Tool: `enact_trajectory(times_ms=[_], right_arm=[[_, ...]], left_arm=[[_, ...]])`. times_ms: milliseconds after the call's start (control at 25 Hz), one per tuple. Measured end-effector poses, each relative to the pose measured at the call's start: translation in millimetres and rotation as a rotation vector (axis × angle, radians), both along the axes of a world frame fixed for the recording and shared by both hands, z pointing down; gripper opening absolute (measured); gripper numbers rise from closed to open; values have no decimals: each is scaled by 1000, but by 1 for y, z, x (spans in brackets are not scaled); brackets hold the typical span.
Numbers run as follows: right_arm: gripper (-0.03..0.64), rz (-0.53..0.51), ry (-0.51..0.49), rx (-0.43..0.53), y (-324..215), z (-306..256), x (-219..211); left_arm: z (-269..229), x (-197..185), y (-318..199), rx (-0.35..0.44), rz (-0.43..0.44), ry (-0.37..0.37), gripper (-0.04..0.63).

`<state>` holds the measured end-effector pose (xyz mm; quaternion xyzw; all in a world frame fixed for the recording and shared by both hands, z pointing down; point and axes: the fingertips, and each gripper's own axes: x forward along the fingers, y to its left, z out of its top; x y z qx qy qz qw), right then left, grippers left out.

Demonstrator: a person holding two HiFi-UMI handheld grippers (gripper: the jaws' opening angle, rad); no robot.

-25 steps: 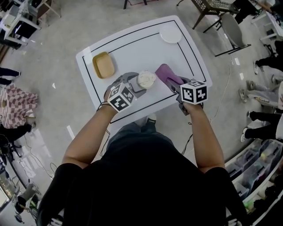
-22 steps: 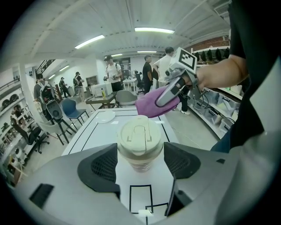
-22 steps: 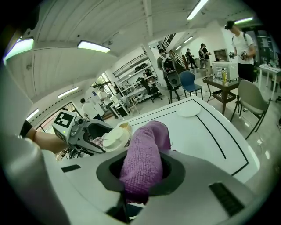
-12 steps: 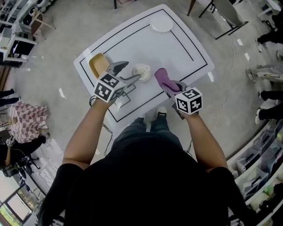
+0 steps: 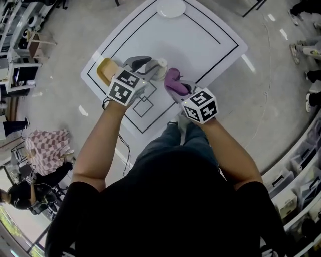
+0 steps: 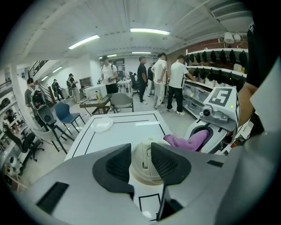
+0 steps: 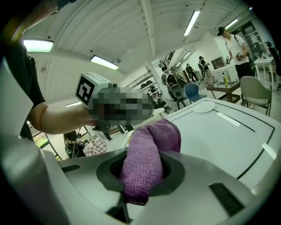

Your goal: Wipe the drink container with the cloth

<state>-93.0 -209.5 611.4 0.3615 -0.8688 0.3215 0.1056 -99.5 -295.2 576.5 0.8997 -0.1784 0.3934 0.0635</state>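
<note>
Fingers (image 6: 117, 165) of the left gripper (image 6: 140, 147) are closing on the cream lidded drink container (image 6: 142, 170), pressing its sides, on the white table (image 5: 200, 35). Fingers of the right gripper (image 7: 142, 175) clamp the purple knitted cloth (image 7: 151, 136) just beside it. A round white plate (image 5: 171, 7) lies beyond.

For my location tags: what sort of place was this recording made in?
Probably a shared lab or workshop rather than a home: a white table marked with black outlines, several people standing near stocked wall shelves, and office chairs on a bare floor under strip lights.
</note>
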Motion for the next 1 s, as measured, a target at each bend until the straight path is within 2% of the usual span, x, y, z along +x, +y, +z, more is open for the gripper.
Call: enact_trajectory(times_ms=[280, 560, 720, 840, 1000], right_arm=[[79, 34, -12, -16, -9, 39, -13], [78, 46, -28, -126, -14, 101, -15], [79, 51, -4, -211, -13, 126, -12], [80, 36, 23, -239, -10, 127, -8], [80, 24, 20, -215, -7, 108, 13]], left_arm=[[3, 1, 3, 28, 15, 50, 163], [9, 2, 1, 25, 11, 75, 163], [9, 5, 1, 34, 19, 89, 163], [9, 5, 2, 36, 24, 86, 163], [11, 3, 3, 36, 36, 69, 163]])
